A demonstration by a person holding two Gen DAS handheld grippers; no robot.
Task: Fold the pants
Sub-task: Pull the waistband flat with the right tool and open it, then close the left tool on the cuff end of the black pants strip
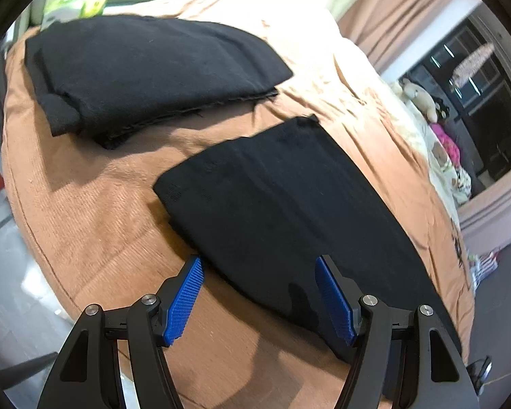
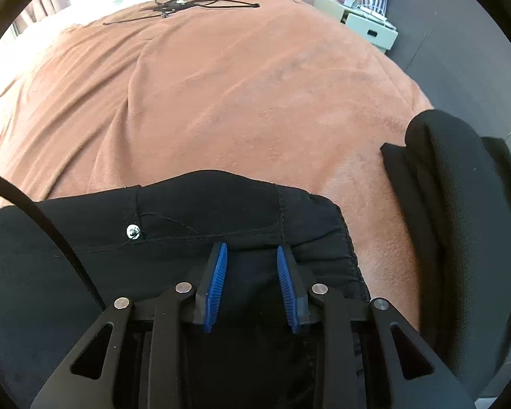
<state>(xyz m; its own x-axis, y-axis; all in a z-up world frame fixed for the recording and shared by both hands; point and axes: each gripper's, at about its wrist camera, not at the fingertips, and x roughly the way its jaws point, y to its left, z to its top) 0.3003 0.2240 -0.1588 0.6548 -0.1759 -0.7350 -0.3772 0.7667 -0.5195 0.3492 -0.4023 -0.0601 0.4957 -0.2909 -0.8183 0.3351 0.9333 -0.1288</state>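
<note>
Black pants (image 1: 282, 204) lie flat on the orange bedspread (image 1: 85, 211), one long dark panel running toward the near edge. My left gripper (image 1: 259, 260) hovers open over the near left edge of that panel, blue pads wide apart and holding nothing. In the right wrist view the pants' waistband (image 2: 204, 211) with a silver snap (image 2: 133, 231) bunches up in front of my right gripper (image 2: 251, 247). Its jaws stand narrow, the fingertips tucked under the waistband edge with dark fabric lying between the pads; a gap still shows between them.
A stack of folded black garments (image 1: 146, 71) sits farther back on the bed, seen again as a folded black pile (image 2: 453, 187) at the right. A black cable (image 2: 187, 1) lies at the far end of the bedspread (image 2: 238, 85). Pillows, soft toys (image 1: 422, 99) and a white drawer unit (image 2: 368, 24) surround the bed.
</note>
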